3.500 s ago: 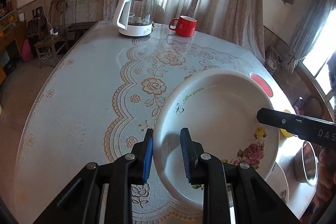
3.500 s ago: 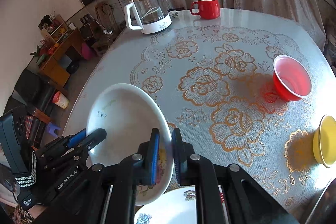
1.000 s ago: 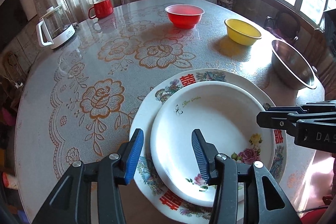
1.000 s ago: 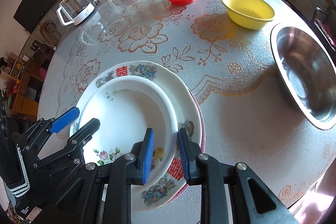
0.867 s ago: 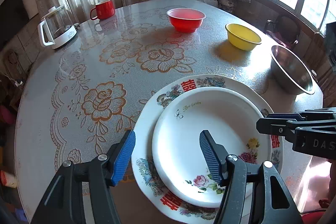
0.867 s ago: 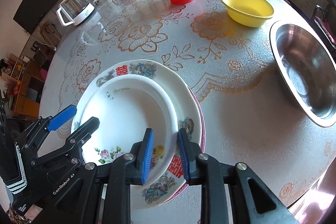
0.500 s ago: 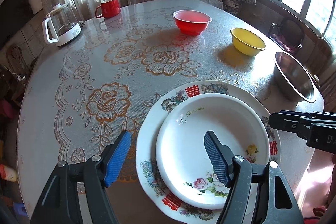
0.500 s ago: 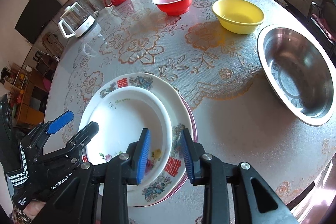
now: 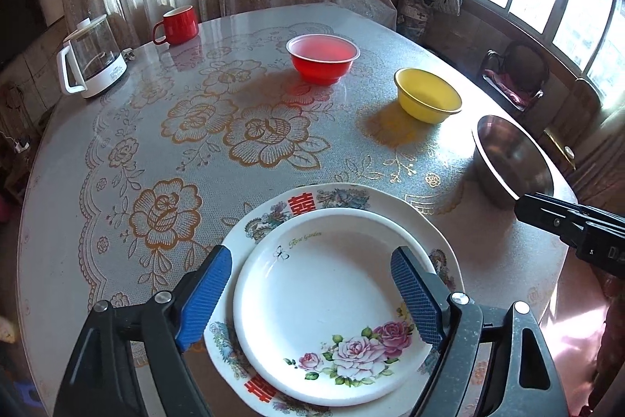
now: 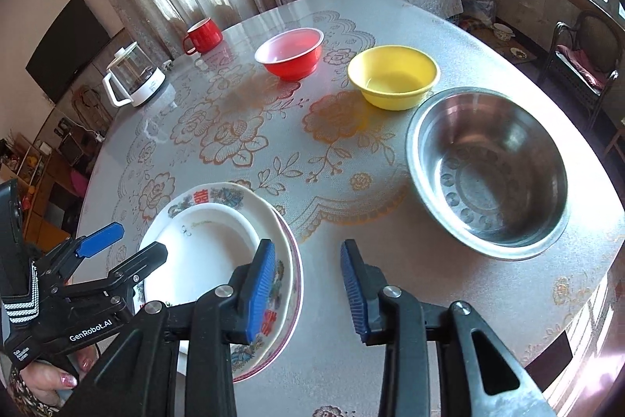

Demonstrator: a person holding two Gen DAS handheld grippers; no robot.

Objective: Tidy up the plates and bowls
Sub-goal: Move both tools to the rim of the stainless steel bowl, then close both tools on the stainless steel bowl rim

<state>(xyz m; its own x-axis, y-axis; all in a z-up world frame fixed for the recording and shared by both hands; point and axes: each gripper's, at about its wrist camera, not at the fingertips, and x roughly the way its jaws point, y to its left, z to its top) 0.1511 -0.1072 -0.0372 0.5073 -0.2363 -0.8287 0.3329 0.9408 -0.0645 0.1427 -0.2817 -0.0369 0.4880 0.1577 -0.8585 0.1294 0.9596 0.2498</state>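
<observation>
Round dining table (image 9: 117, 127) under a floral lace-print cover, curtains and bright windows behind; plates stacked at its near edge.

Both claws are letting go: the left gripper (image 9: 308, 294) hangs with jaws opening wide above the small white rose-printed plate (image 9: 332, 307), nothing pinched; the right gripper (image 10: 308, 290) has jaws opening too, empty, one pad over the stack's rim. That plate sits roughly centred inside the larger scalloped plate with red characters (image 9: 300, 206). To finish the release well, I would lift both claws straight up so no pad catches a rim and shifts the stack. Bowls probably come next: the red plastic bowl (image 10: 290, 54), yellow bowl (image 10: 391, 76) and wide steel basin (image 10: 488, 169) stand apart beyond.
</observation>
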